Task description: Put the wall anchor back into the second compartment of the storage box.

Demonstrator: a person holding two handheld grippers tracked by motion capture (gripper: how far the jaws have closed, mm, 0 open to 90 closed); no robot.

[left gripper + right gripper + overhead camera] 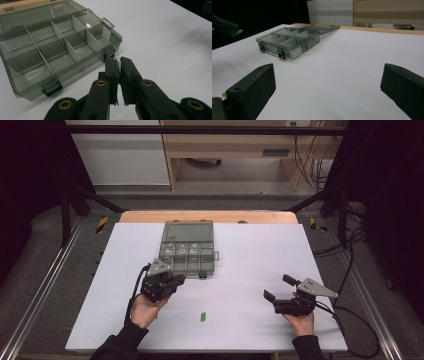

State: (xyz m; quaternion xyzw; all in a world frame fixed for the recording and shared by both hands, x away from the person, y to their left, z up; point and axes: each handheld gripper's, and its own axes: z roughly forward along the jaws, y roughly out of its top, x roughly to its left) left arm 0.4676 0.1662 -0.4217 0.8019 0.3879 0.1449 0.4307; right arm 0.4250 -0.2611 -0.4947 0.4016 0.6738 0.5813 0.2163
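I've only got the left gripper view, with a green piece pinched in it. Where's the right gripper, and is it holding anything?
Observer: The right gripper is at the right side of the white mat, jaws wide open with nothing between them.
Operator: Okay. Any more green pieces lying around?
Observer: Yes, one more green piece lies loose on the mat near the person's edge, about mid-table.

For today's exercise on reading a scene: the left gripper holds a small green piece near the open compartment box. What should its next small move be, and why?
Probably carry the green piece forward over a compartment of the box. The left gripper is shut on it, just short of the box's near wall, and the lid lies open.
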